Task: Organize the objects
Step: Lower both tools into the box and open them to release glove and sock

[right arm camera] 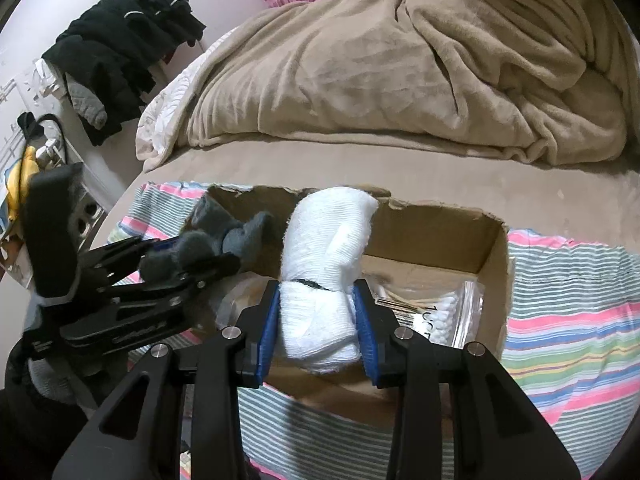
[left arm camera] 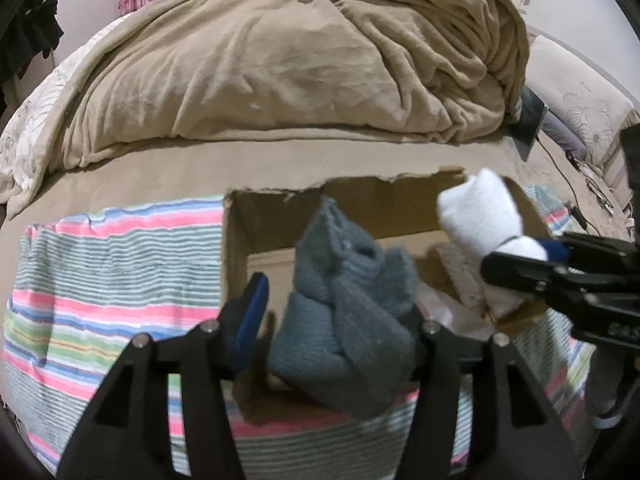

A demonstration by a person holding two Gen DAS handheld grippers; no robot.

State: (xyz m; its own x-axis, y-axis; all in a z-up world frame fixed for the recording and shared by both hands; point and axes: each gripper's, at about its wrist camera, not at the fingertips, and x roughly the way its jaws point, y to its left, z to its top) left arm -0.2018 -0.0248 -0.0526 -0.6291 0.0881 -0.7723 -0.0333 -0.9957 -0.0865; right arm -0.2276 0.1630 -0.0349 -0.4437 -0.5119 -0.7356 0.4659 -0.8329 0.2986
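Note:
An open cardboard box (left arm camera: 236, 248) sits on a striped cloth (left arm camera: 112, 272) on the bed; it also shows in the right wrist view (right arm camera: 492, 256). My left gripper (left arm camera: 336, 312) has wide-set jaws; a grey-blue rolled sock (left arm camera: 344, 312) rests against its right finger, over the box. Whether the left pad touches it I cannot tell. The sock also shows in the right wrist view (right arm camera: 232, 236). My right gripper (right arm camera: 318, 320) is shut on a white rolled sock (right arm camera: 324, 264), held above the box. The white sock also shows in the left wrist view (left arm camera: 484, 212).
A plastic bag of cotton swabs (right arm camera: 440, 312) lies inside the box. A crumpled tan blanket (left arm camera: 300, 60) fills the bed behind. Dark clothes (right arm camera: 120, 40) hang at the left wall. A tablet and cables (left arm camera: 532, 120) lie at the far right.

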